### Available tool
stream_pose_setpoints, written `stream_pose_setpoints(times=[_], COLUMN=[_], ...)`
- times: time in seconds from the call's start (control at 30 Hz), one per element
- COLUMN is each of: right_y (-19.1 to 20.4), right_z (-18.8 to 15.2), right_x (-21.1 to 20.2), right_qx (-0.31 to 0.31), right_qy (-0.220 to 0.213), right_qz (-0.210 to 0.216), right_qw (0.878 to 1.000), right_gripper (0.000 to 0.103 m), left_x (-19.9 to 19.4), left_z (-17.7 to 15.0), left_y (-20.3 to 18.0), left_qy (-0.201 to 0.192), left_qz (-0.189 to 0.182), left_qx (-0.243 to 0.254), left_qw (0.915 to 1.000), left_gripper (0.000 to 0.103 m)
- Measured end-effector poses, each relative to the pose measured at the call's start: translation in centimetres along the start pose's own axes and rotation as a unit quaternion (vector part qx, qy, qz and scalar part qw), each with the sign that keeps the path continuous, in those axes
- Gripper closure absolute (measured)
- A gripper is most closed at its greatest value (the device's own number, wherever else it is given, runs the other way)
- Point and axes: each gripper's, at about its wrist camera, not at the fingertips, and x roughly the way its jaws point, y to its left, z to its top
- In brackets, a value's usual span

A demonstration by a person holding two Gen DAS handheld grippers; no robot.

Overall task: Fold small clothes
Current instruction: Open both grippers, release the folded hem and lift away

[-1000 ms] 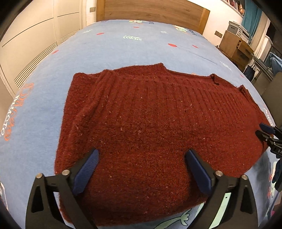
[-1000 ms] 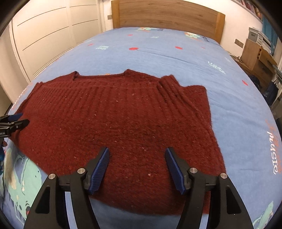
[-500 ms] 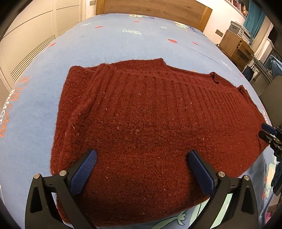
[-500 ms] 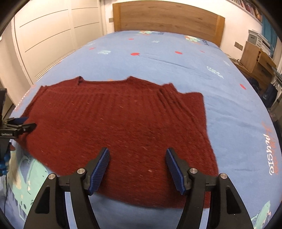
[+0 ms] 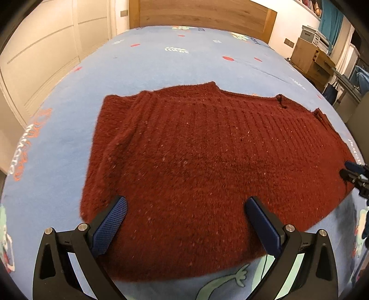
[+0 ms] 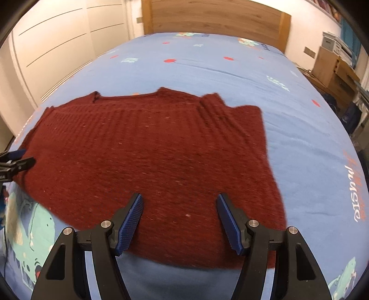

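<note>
A dark red knitted sweater (image 5: 203,159) lies spread flat on the blue bedspread (image 5: 161,64); it also shows in the right wrist view (image 6: 147,157). My left gripper (image 5: 184,205) is open and empty, hovering over the sweater's near hem. My right gripper (image 6: 178,202) is open and empty over the near hem at the other side. Each gripper's tip shows at the edge of the other's view: the right gripper (image 5: 354,172) at the sweater's right edge, the left gripper (image 6: 17,159) at its left edge.
A wooden headboard (image 5: 203,16) stands at the far end of the bed. White wardrobe doors (image 6: 53,46) run along the left. A wooden cabinet (image 5: 311,57) and clutter stand at the right. The bedspread (image 6: 207,67) has cartoon prints and red lettering.
Both grippers have pulled back and risen a little, so the sweater looks smaller and more bedspread shows beyond it. Both stayed open. The sweater has not moved.
</note>
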Motion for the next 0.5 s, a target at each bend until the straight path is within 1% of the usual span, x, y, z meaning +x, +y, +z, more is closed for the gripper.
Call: stream_pose_setpoints(times=[0.13,0.2,0.5], right_y=[-0.1,-0.1,0.6], right_z=[-0.2,-0.3,-2.6], right_x=[-0.9,-1.4,-4.3], right_qx=[0.003,0.007,0.028], right_qy=[0.0,-0.001,-0.006], right_qz=[-0.013,-0.014,-0.007], right_qw=[1.0,1.0,1.0], right_gripper=[0.036,0.035,0.035], left_x=[-1.5,-2.4,-5.7], left_z=[-0.8,-1.3,-3.8], left_y=[-0.4,-0.4,-1.1], left_qy=[-0.011,-0.018,-0.043], left_qz=[0.022,0.029,0.039], left_qx=[0.011,0.014,0.02], left_qw=[0.9996,0.9993,0.9981], left_gripper=[0.001,0.001,0.001])
